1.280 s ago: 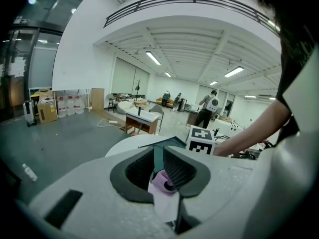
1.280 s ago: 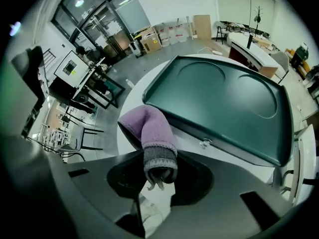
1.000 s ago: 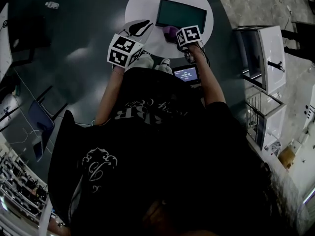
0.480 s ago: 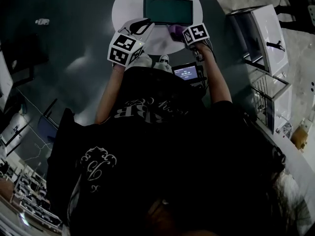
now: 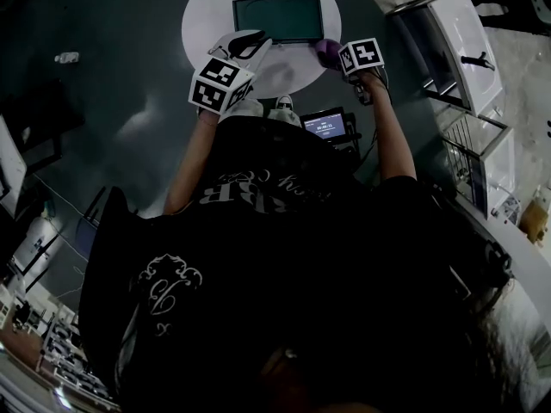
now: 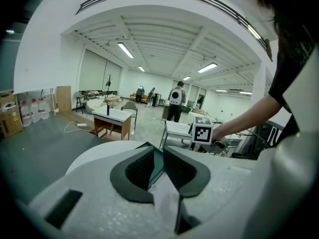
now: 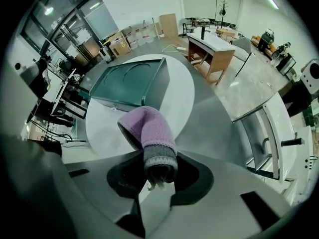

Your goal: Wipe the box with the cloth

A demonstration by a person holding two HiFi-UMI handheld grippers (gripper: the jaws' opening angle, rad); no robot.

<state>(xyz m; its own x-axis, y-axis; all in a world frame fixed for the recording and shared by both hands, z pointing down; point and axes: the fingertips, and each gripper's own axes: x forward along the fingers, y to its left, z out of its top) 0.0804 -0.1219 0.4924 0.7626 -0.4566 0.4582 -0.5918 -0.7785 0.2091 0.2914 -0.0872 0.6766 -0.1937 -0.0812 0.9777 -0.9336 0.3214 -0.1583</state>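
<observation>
jaws of the left gripper (image 5: 248, 45) (image 6: 157, 152) are narrow, clamped on the near left corner of the teal box (image 5: 277, 18) (image 6: 157, 164) (image 7: 127, 83). the box lies flat on the round white table (image 5: 207, 15) (image 7: 182, 101), its long axis running left to right. right gripper (image 5: 338, 56) (image 7: 159, 168) jaws pinch the purple cloth (image 5: 327, 52) (image 7: 149, 128) by its grey-banded end, just beside the box's near right corner. the digits on a small screen (image 5: 325, 126) are unreadable.

A flat, dark green rectangular box (image 5: 277, 19) lies on a round white table (image 5: 207, 24). Its near left corner seems pinched between the left gripper's (image 6: 155, 166) jaws. A purple knitted cloth (image 7: 149, 126) with a grey band is bunched into a roll. It sticks out of the right gripper's (image 7: 158, 173) closed jaws, just beside the box's near right corner.
</observation>
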